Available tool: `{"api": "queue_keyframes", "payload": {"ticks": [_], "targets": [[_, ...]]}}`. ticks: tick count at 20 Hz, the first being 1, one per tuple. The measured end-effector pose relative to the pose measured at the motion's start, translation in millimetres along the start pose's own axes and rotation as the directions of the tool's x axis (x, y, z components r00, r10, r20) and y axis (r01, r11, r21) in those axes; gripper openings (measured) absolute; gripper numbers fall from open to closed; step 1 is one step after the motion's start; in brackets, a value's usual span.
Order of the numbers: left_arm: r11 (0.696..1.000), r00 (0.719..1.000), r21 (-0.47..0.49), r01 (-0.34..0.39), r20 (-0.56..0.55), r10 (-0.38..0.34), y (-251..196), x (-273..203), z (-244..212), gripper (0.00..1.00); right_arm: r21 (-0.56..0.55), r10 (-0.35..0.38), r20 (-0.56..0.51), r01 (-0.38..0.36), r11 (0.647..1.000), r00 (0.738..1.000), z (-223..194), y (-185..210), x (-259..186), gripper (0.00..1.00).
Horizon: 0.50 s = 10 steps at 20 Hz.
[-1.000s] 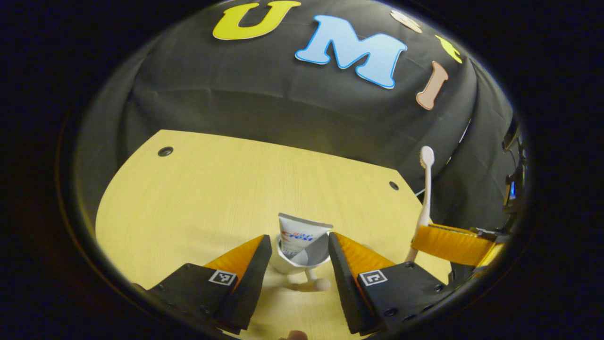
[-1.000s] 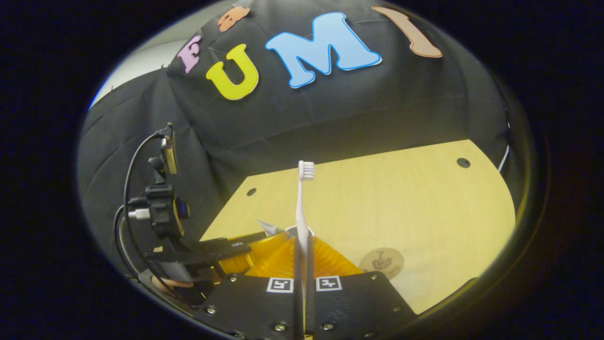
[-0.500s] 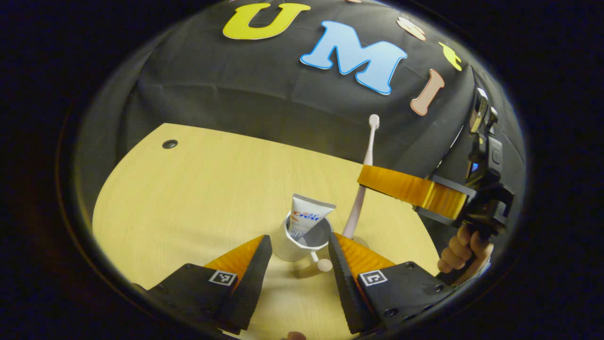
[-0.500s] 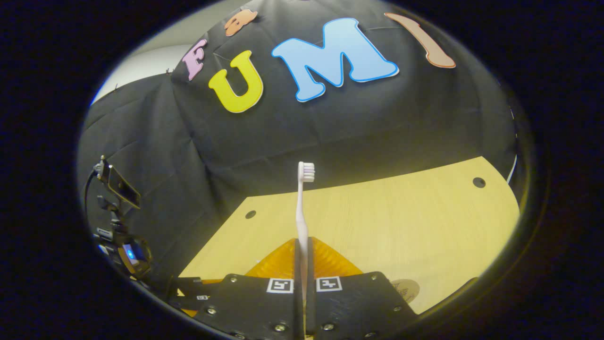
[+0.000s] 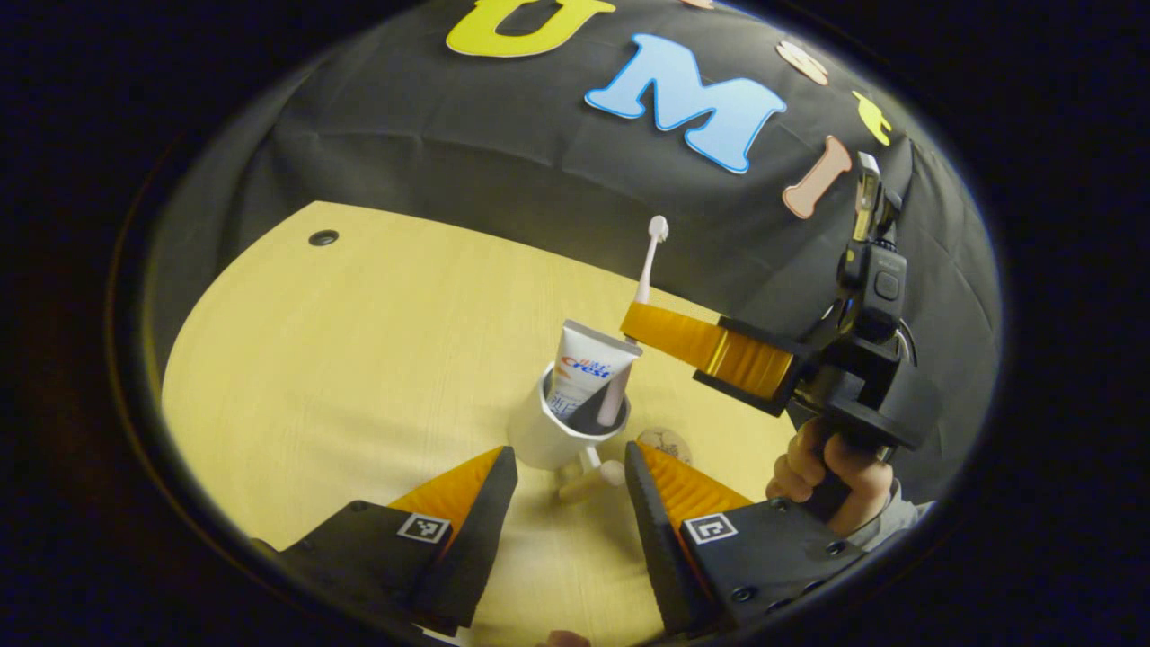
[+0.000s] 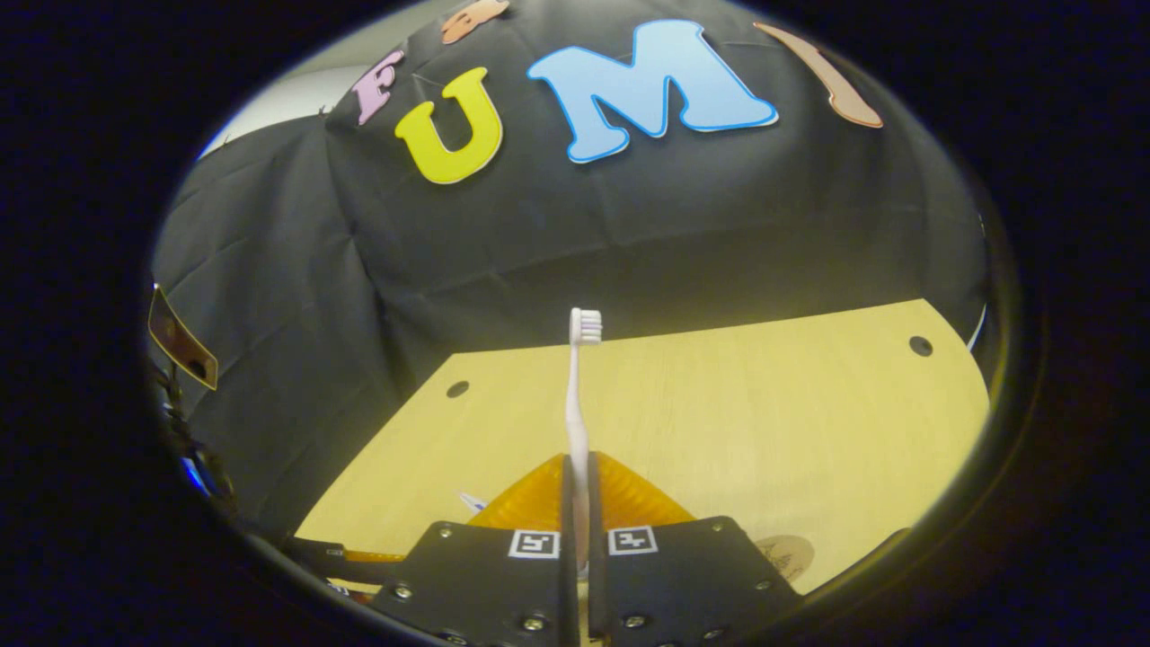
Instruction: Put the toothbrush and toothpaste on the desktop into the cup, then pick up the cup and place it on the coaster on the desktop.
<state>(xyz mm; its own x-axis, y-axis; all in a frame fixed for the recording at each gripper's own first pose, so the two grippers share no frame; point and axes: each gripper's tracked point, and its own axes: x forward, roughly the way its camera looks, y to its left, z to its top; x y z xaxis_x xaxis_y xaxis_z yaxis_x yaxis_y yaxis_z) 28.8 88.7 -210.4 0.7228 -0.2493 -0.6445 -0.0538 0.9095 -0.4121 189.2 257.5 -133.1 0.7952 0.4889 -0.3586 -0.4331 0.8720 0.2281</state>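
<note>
The wooden desktop point(image 5: 359, 359) carries a white cup point(image 5: 544, 440) near its right side, the toothpaste point(image 5: 584, 368) standing tail-up inside. The left gripper point(image 5: 566, 503) waits wide open on the cup's near side. The right gripper point(image 5: 633, 323) pinches the toothbrush point(image 5: 649, 252), upright, bristles up, its lower end within the cup's mouth. The coaster point(image 5: 667, 442) lies just right of the cup.
</note>
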Motion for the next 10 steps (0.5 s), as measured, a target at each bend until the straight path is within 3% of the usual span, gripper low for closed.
{"api": "queue_keyframes", "payload": {"ticks": [4, 5, 6, 8, 10], "targets": [[1.0, 1.0, -0.005, 0.0, -0.008, 0.0, 1, 3, -1, 0.8, -0.009, 0.012, -0.039, -0.013, 1.0, 0.999, -10, 0, 0, 0.1], [1.0, 1.0, -0.007, 0.0, -0.013, 0.0, 1, 4, -1, 0.8, -0.023, -0.002, -0.043, 0.001, 1.0, 0.999, -12, -3, -1, 0.26], [1.0, 1.0, -0.008, -0.001, -0.016, 0.001, 1, 2, -4, 0.8, -0.039, -0.012, -0.046, 0.01, 0.999, 0.999, -12, -6, -2, 0.3], [1.0, 1.0, -0.009, 0.001, -0.021, -0.001, 1, 3, -5, 0.8, -0.062, -0.023, -0.052, 0.02, 0.998, 0.998, -15, -8, -10, 0.48], [1.0, 1.0, -0.005, 0.005, -0.027, -0.005, -4, 5, -6, 0.8, -0.078, -0.029, -0.047, 0.025, 0.997, 0.999, -15, -10, -14, 0.59]]}}
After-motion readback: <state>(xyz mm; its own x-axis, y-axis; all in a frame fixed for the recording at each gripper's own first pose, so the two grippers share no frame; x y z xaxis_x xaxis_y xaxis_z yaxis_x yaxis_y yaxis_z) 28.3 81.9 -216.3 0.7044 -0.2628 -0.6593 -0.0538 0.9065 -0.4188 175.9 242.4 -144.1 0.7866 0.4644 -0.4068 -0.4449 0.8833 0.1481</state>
